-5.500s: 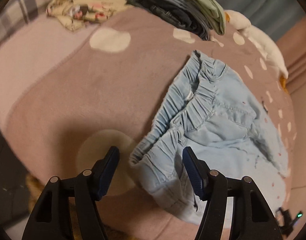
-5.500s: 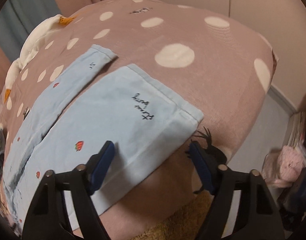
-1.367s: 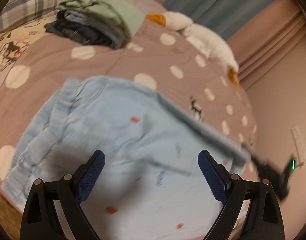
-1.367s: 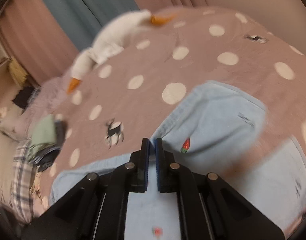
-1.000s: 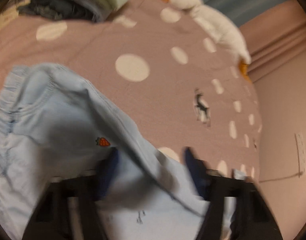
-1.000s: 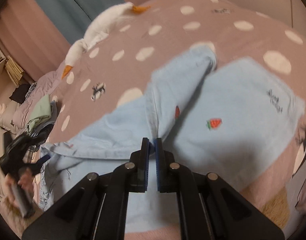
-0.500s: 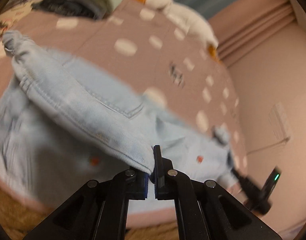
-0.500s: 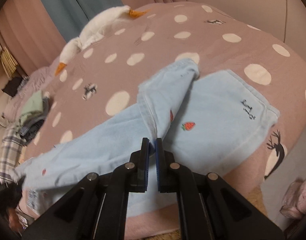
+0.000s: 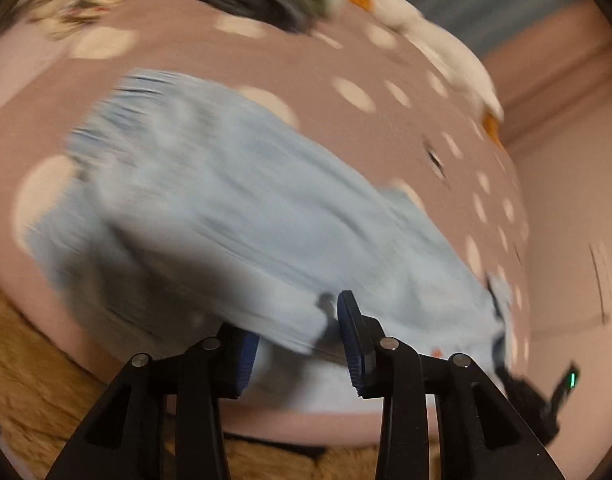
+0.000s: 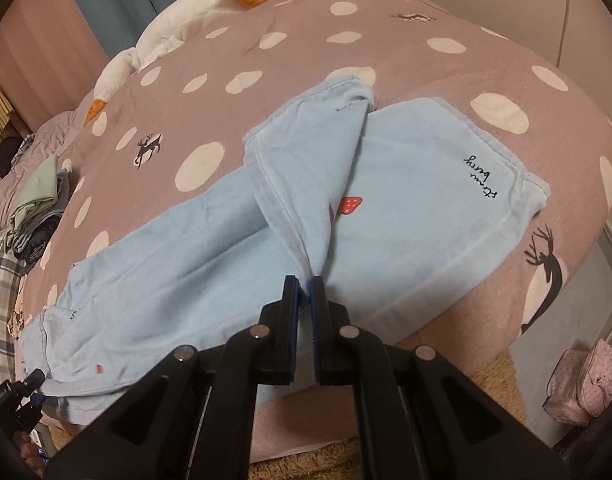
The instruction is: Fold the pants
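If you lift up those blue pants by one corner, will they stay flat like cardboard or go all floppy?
Probably floppy. The blue pants already bend and crease where the right gripper pinches one leg, and that leg drapes loosely over the other. They likely sag rather than hold shape. They seem light too, since a small pinch raises a whole fold. On the soft bedspread they may drag rather than slide.

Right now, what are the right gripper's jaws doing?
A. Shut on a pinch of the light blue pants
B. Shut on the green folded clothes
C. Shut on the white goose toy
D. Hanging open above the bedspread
A: the right gripper has its jaws shut on a fold of the light blue pants.
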The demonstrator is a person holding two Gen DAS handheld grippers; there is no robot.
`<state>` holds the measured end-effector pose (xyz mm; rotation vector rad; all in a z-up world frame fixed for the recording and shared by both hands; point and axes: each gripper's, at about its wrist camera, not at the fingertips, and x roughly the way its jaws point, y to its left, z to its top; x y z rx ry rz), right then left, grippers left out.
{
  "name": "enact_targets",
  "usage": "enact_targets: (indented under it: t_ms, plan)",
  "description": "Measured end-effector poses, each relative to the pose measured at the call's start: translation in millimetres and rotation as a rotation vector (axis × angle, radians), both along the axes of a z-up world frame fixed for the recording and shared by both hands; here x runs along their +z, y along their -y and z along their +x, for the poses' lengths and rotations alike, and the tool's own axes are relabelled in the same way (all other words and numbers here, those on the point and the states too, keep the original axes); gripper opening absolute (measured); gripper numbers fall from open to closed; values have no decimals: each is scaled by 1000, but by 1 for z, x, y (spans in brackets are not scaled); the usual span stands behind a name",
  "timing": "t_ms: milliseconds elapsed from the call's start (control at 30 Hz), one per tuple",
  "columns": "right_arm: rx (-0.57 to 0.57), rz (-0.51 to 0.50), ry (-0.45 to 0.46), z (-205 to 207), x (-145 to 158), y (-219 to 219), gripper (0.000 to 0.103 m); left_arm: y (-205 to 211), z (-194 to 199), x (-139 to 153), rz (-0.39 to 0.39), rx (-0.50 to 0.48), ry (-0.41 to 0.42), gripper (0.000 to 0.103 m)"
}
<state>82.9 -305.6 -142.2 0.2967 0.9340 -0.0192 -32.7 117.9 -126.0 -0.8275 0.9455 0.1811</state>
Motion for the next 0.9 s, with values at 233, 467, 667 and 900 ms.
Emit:
enact_targets:
  t_ms: [233,467,667,900]
  plan:
    - [22,-110,-40,11,2,-11,23,-32,-10,-20,-93,67,-7,18]
    - [87,-300,20,67,20,-37,52,-29,-10,-22,-69,59,-17,18]
    - [81,-439,-93,137,-13,-50,8,-27,8,-8,-33,17,13,14]
    - [23,-143,158,184,91,-13,5,-49,55,63,40,-23,217,12]
